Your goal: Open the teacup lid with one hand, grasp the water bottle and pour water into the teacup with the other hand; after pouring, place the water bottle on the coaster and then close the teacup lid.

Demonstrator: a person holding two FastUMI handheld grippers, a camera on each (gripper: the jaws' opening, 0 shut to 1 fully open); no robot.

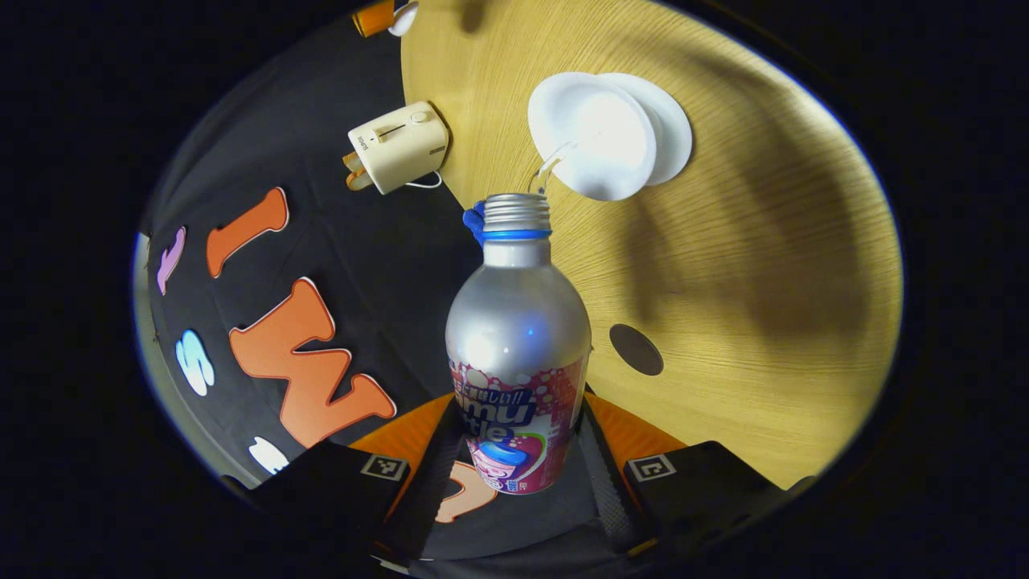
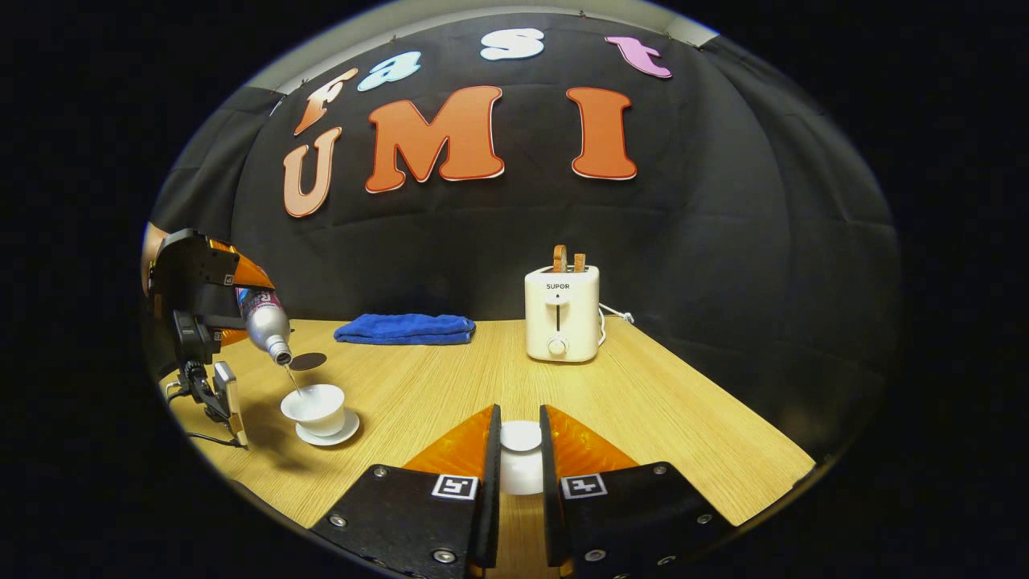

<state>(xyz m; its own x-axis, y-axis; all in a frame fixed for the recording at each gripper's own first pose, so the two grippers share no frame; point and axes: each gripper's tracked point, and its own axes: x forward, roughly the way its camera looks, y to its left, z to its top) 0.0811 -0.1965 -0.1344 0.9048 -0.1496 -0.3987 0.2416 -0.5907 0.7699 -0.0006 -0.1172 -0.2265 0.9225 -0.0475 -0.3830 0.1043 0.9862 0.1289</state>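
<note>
At far left of the right gripper view, the left gripper (image 2: 211, 301) clamps the tilted water bottle (image 2: 265, 320), a thin stream falling into the open teacup (image 2: 315, 404) on its saucer — pouring is underway. Behind it the dark coaster (image 2: 308, 361) waits, and centre-front the right gripper (image 2: 520, 458) pinches the teacup lid (image 2: 521, 466) — parking the bottle and re-lidding remain.

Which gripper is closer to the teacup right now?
Left. The left gripper tilts the water bottle just above the teacup; the right gripper holds the lid farther off.
</note>
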